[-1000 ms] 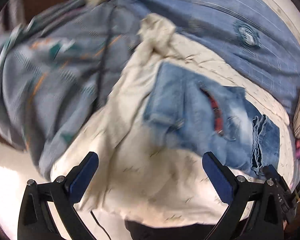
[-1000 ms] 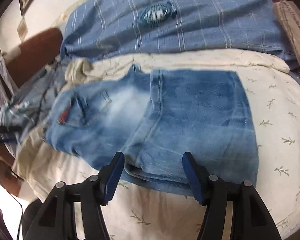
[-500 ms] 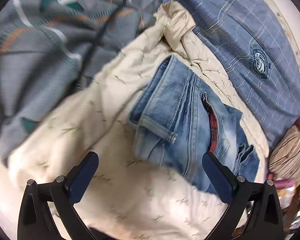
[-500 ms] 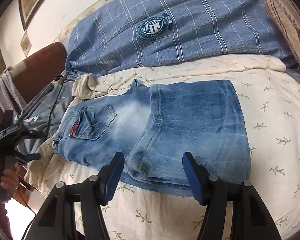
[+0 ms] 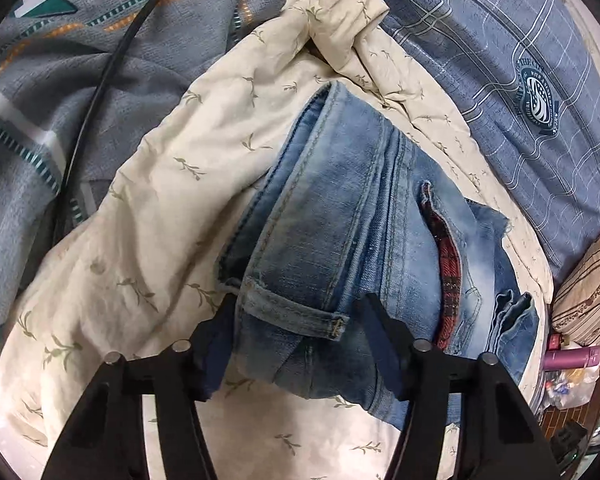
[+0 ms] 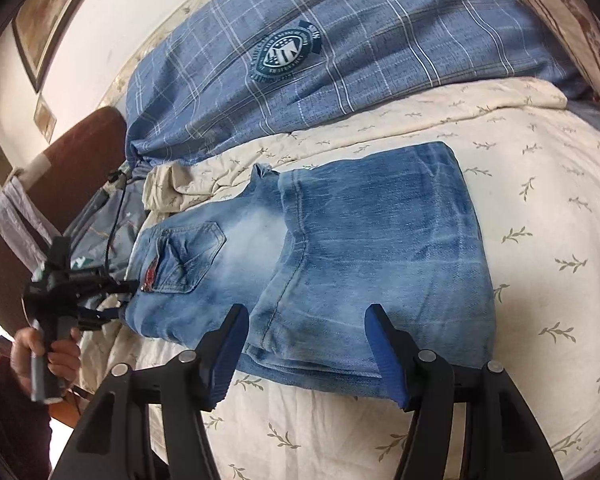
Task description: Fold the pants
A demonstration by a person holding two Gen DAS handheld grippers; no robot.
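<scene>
The faded blue jeans (image 6: 340,252) lie on a cream leaf-print sheet (image 6: 540,240), legs folded back over the seat, a back pocket showing at the left. In the left wrist view the waistband end of the jeans (image 5: 340,248) lies between the fingers of my left gripper (image 5: 296,336), which is open around it; a red plaid lining shows in a pocket. My right gripper (image 6: 304,344) is open over the near edge of the folded legs. The left gripper also shows in the right wrist view (image 6: 112,296), at the waistband.
A blue plaid quilt with a badge (image 6: 300,56) lies beyond the jeans. A grey patterned blanket (image 5: 60,80) with a black cable (image 5: 100,80) lies to the left. A striped pillow (image 5: 588,288) and small bottles (image 5: 572,360) are at the right. A brown headboard (image 6: 60,152) stands at the left.
My left gripper has moved in to the waistband end of the jeans and narrowed around it. My right gripper has moved a little closer to the folded legs.
</scene>
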